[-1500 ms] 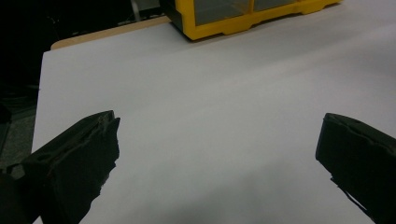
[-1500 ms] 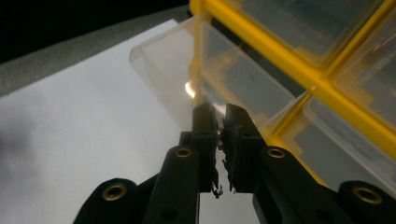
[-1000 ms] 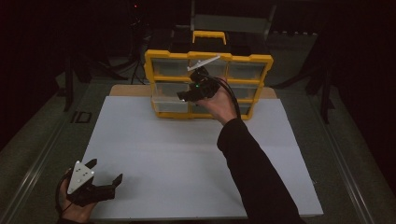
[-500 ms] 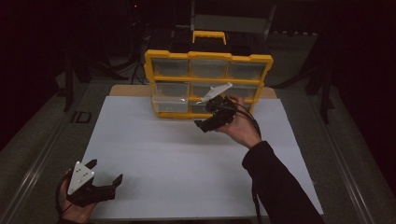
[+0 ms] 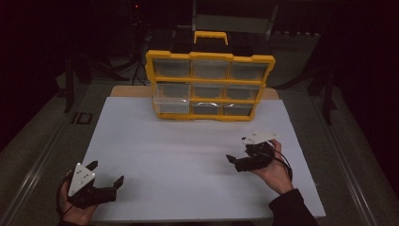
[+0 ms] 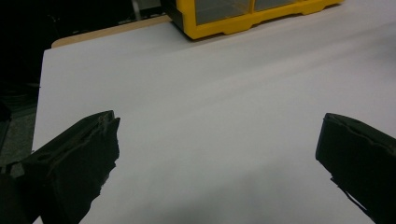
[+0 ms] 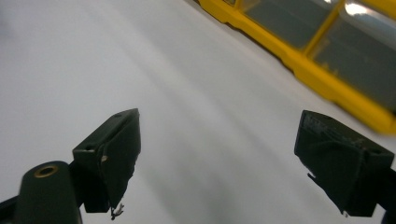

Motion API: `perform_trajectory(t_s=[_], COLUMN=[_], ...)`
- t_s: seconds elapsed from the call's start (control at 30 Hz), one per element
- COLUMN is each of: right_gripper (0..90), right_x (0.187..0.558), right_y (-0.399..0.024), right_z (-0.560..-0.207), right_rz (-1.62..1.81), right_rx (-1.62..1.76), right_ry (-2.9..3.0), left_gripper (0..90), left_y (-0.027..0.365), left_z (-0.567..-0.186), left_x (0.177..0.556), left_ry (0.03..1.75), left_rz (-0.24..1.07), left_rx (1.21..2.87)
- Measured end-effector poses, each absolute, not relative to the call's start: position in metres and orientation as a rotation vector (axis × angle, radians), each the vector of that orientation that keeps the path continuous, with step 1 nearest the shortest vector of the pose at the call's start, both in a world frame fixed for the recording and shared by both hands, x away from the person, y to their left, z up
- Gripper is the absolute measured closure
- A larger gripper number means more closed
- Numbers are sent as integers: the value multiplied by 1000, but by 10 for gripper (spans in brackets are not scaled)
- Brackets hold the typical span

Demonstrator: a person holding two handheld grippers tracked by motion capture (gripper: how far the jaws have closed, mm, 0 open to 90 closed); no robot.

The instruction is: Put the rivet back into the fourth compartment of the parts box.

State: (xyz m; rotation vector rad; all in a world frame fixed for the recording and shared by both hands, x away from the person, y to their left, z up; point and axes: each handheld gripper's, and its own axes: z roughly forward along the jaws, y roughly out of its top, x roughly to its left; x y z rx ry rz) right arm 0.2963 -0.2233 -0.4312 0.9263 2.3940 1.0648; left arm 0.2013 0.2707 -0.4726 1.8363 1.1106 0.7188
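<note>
A yellow drawer cabinet (image 5: 210, 57) with clear drawers stands at the back of the white table (image 5: 188, 155); its base also shows in the left gripper view (image 6: 219, 28) and the right gripper view (image 7: 299, 60). Its lower left drawer (image 5: 171, 106) looks paler and seems to stick out slightly. My right gripper (image 5: 237, 151) hovers low over the table's right side, well in front of the cabinet. Its jaws (image 7: 217, 140) have just been opening and stand wide with nothing between them. My left gripper (image 5: 106, 172) rests at the near left corner, open and empty (image 6: 217, 135).
A wooden board edge (image 5: 131, 91) shows behind the white sheet. Dark stands and cables (image 5: 75, 70) surround the table at the back and sides. A metal rail (image 5: 33, 174) runs along the left.
My right hand has come away from the cabinet's front, moving toward me, to the right and down to the table. The left gripper has stayed put.
</note>
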Motion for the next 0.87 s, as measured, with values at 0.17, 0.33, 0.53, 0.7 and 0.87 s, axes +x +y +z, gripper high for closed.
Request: perform_trajectory(t_s=[0.17, 0.33, 0.53, 0.7, 0.87], right_gripper=[145, 144, 141, 133, 130], right_x=[269, 255, 245, 245, 244], right_y=[-251, -271, -279, -280, -280], right_z=[-456, -471, -474, -475, -475], right_rz=[1193, 1312, 1359, 1370, 1382], right_rx=[1025, 1082, 1015, 980, 968], right_ry=[2283, 2189, 2154, 2153, 2152], left_gripper=[1, 1, 1, 1, 1], left_y=[272, 272, 271, 271, 270], left_z=[-472, -472, -473, -474, -474], left_x=[202, 202, 202, 203, 204], left_ry=[1110, 1111, 1107, 1109, 1106], left_rz=[721, 721, 720, 721, 721], left_rx=[1837, 1833, 1837, 1841, 1844])
